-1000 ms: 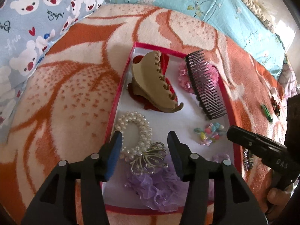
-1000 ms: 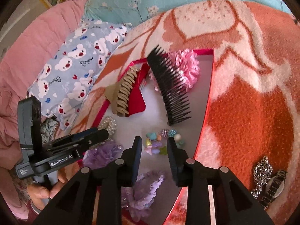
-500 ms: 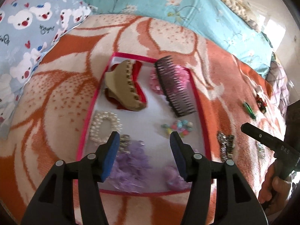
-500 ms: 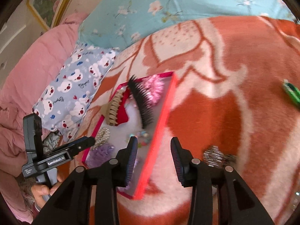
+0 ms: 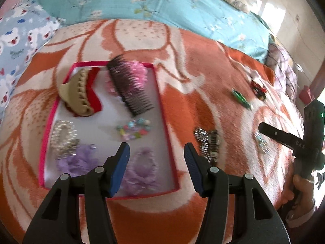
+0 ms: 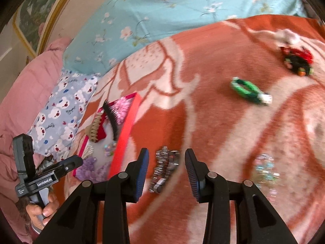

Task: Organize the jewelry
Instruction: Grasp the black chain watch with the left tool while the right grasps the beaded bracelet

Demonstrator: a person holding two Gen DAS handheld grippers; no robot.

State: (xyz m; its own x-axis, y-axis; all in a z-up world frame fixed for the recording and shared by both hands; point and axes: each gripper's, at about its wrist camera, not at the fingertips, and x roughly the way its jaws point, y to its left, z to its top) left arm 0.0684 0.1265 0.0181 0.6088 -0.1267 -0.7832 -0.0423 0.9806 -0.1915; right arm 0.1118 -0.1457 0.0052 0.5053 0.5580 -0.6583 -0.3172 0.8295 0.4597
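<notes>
Red-rimmed tray on the orange blanket holds my comb, claw clip, pearls, beads and purple scrunchies. My left tongs hang open and empty over its right rim. My right tongs, just widened, stand apart with nothing pinched, above the silver bracelet beside the tray. A green clip and a red-black piece lie further off.

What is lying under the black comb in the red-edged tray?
A pink ruffled flower piece lies under the black comb, showing past its spine and through the teeth. The tray floor shows beneath the tooth tips. How far the pink piece extends under the comb is hidden.
</notes>
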